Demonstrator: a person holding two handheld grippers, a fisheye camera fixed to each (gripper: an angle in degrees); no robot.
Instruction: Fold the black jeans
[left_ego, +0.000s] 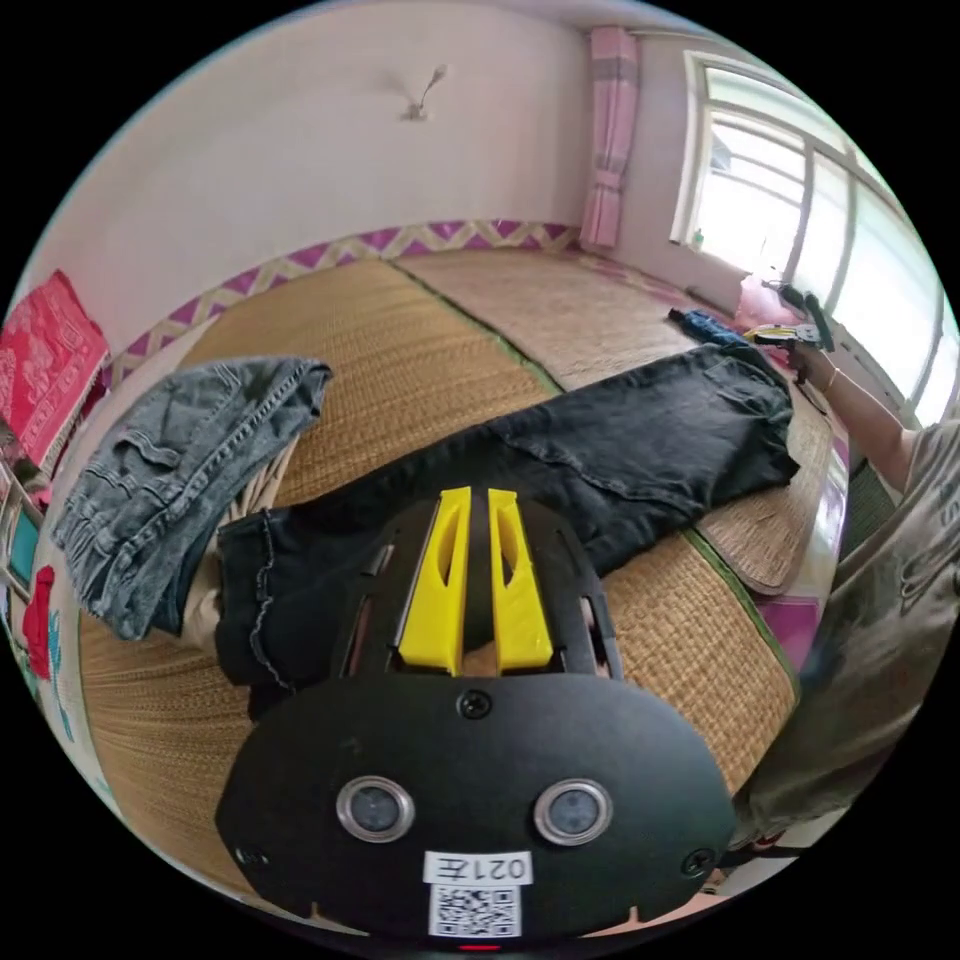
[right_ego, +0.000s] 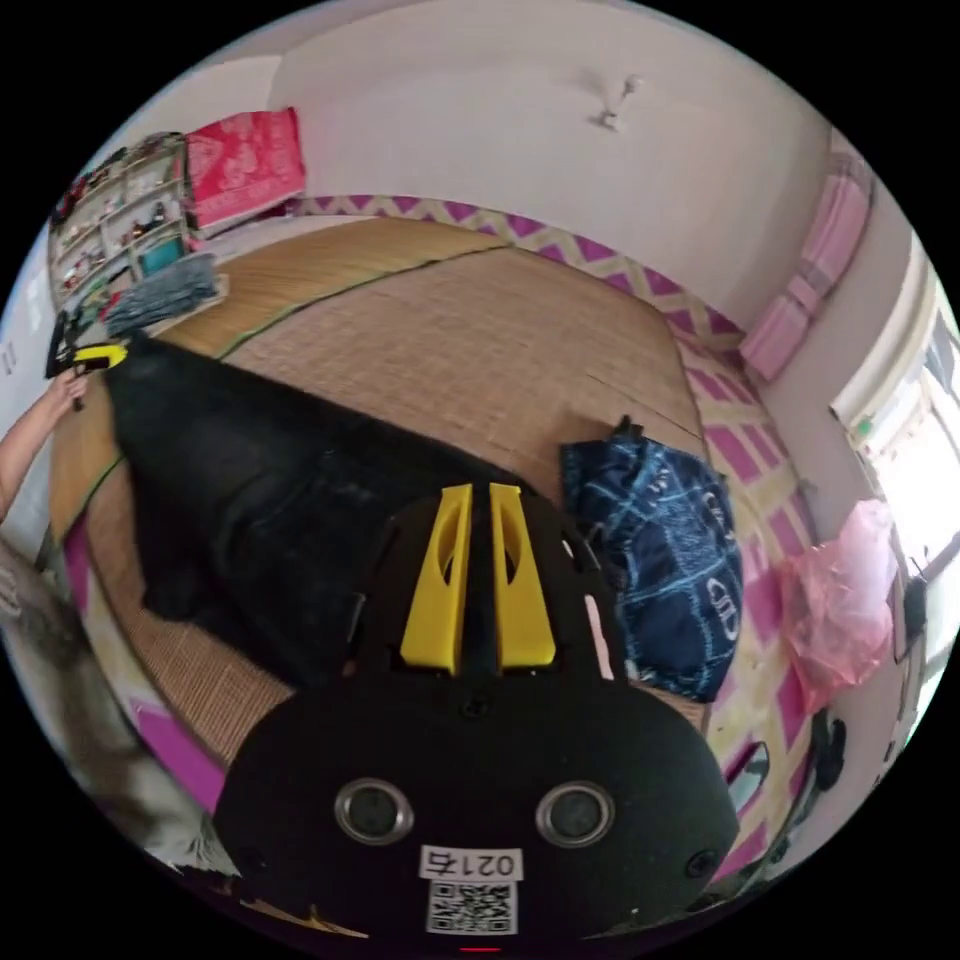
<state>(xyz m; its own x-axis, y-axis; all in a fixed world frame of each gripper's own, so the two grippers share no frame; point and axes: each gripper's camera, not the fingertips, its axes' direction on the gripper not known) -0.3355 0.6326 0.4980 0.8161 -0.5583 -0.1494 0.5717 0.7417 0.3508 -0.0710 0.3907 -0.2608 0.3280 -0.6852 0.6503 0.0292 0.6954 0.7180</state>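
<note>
The left tool (left_ego: 478, 497) is sitting low in its frame, jaws nearly together over the hem end of the black jeans (left_ego: 560, 460), grip unclear. The jeans are stretching across the mat (left_ego: 420, 350) toward the right tool (left_ego: 790, 335) at upper right. The right tool (right_ego: 480, 492) is likewise showing a narrow gap at the waist end, beside a blue cloth (right_ego: 660, 560). Grey jeans (left_ego: 170, 480) are lying folded at left.

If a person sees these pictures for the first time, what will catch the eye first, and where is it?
The black jeans stand out first: they lie stretched long across the woven straw mat. The left gripper is over the leg end and the right gripper over the waist end, each with its yellow jaws close together. Next come the grey jeans heaped beside the leg end, and a dark blue patterned cloth near the waist end.
</note>
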